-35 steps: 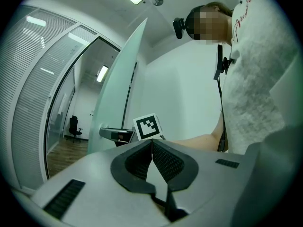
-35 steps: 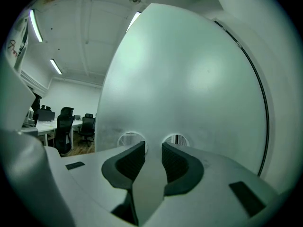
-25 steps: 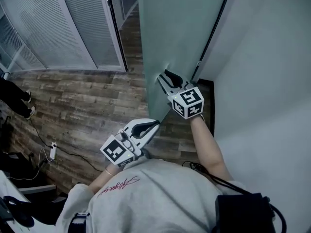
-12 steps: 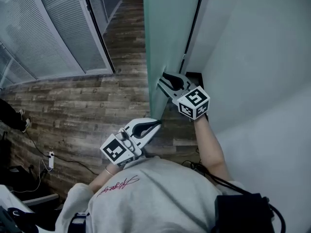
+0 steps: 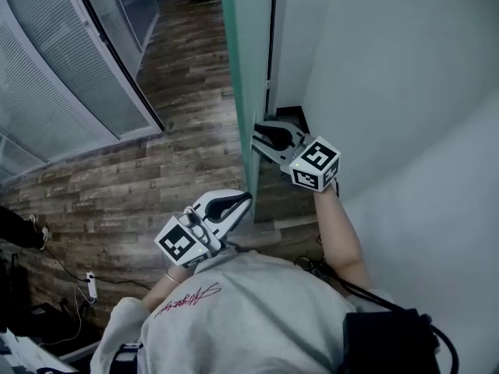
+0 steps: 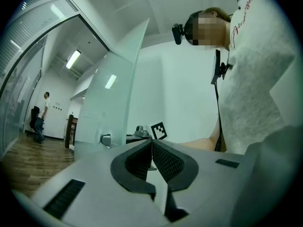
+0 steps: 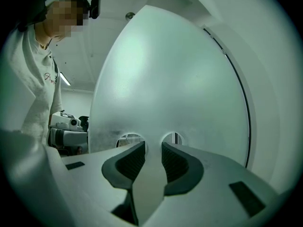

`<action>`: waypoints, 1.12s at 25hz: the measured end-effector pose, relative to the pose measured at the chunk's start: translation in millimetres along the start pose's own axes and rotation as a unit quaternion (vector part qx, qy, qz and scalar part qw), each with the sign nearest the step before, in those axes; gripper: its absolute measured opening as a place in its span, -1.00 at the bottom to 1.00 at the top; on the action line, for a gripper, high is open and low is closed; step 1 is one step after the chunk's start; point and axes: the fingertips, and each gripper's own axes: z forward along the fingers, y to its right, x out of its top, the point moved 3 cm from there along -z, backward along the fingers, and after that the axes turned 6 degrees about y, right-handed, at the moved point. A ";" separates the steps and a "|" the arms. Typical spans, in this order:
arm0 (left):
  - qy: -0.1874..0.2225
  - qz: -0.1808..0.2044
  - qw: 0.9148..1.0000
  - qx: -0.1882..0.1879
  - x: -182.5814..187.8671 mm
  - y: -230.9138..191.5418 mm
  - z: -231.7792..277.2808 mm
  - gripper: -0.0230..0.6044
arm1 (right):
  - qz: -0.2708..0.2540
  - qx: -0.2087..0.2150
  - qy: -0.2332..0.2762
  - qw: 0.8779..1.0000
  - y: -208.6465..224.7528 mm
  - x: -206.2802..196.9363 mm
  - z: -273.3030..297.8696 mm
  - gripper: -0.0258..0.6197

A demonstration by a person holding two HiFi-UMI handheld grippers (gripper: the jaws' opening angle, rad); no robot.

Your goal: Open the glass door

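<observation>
This is an office interior. Glazed partition walls (image 5: 54, 100) with slatted blinds fill the upper left of the head view, standing on a wood-look plank floor (image 5: 156, 170). At top centre a frosted glass door (image 5: 245, 68) hangs beside plain white walls (image 5: 390, 68). A power strip (image 5: 92, 285) lies at lower left. In the left gripper view a ceiling strip light (image 6: 73, 59) runs over a corridor at the left, where a person (image 6: 43, 115) stands.

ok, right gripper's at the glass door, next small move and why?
Probably push the right gripper against the glass door to swing it wider: its open jaws sit at the pane's face, gripping nothing, and the left gripper is shut and empty.
</observation>
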 end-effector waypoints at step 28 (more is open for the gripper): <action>-0.047 -0.031 0.990 -0.128 -34.6 39.6 55.3 -0.87 | 0.020 -0.073 0.011 0.997 43.0 -2.9 -141.9 -0.62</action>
